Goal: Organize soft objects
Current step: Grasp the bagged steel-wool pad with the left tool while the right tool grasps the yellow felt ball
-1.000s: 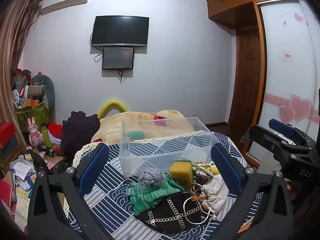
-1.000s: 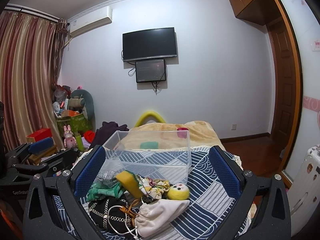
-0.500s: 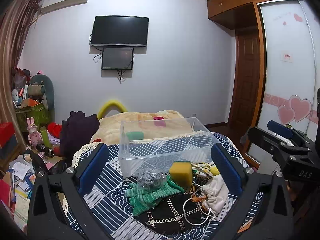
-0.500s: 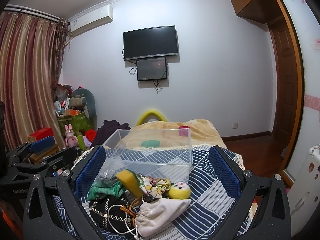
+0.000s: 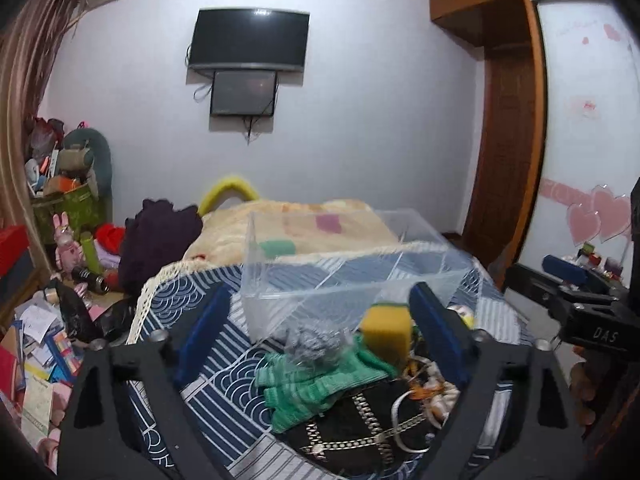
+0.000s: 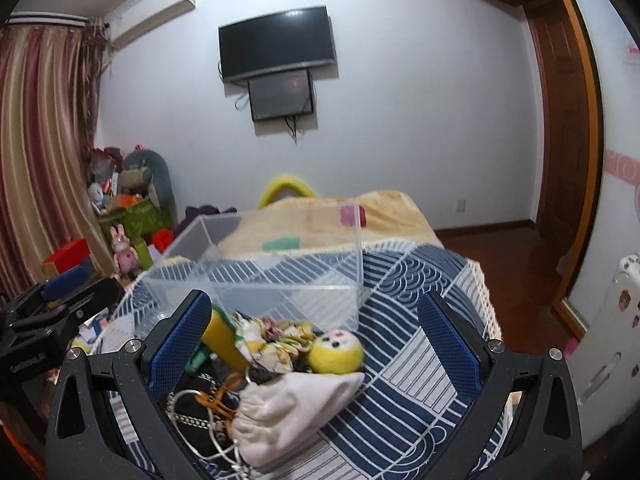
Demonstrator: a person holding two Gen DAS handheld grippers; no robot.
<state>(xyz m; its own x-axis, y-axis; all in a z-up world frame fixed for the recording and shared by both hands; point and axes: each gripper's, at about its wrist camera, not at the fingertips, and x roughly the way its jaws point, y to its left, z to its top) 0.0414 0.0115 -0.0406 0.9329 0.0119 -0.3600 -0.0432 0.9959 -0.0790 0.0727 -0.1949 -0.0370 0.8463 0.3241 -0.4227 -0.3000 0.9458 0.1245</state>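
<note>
A pile of soft objects lies on the blue patterned cloth in front of a clear plastic bin [image 5: 344, 276]. In the left wrist view I see a yellow sponge [image 5: 386, 332], a grey scrubber [image 5: 316, 344], a green knit cloth [image 5: 312, 384] and a black chained bag [image 5: 360, 432]. My left gripper [image 5: 320, 336] is open above them. In the right wrist view a white pouch [image 6: 292, 408], a yellow plush ball [image 6: 336, 350] and a floral cloth [image 6: 272, 340] lie before the bin [image 6: 260, 280]. My right gripper [image 6: 316, 340] is open over them.
The cloth-covered table [image 6: 420, 360] ends at a lace edge on the right. A bed with a beige blanket [image 5: 296, 228] stands behind the bin. Clutter and toys [image 5: 60, 264] cover the floor at left. The other gripper [image 5: 580, 304] shows at the right.
Both grippers have moved forward and lower toward the pile, so the objects look larger and sit between the fingers. Both stay open.
</note>
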